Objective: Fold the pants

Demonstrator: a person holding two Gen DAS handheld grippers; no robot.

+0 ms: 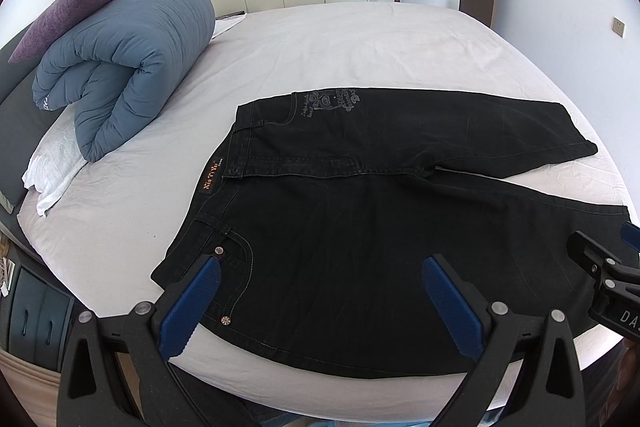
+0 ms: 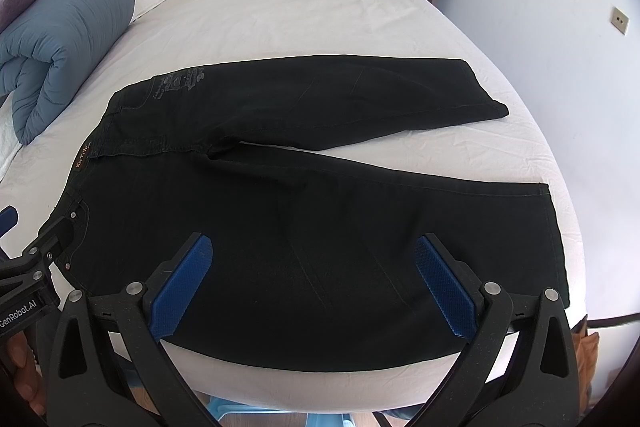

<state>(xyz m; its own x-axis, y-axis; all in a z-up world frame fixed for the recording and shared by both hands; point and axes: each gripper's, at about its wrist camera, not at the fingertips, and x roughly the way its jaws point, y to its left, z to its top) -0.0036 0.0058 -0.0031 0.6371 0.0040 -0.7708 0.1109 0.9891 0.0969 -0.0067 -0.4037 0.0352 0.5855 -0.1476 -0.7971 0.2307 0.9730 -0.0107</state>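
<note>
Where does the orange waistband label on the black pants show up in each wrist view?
Left wrist: the orange waistband label sits left of centre, on the waistband's left edge.
Right wrist: the label lies far left, mid-height.
Shared landmark: the rolled blue duvet, beyond the waistband in both.

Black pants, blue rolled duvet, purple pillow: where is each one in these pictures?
Black pants (image 2: pixel 320 227): right wrist view, on the near leg.
Blue rolled duvet (image 1: pixel 132 59): left wrist view, on its rolled side.
Purple pillow (image 1: pixel 76 11): left wrist view, on its top face.
</note>
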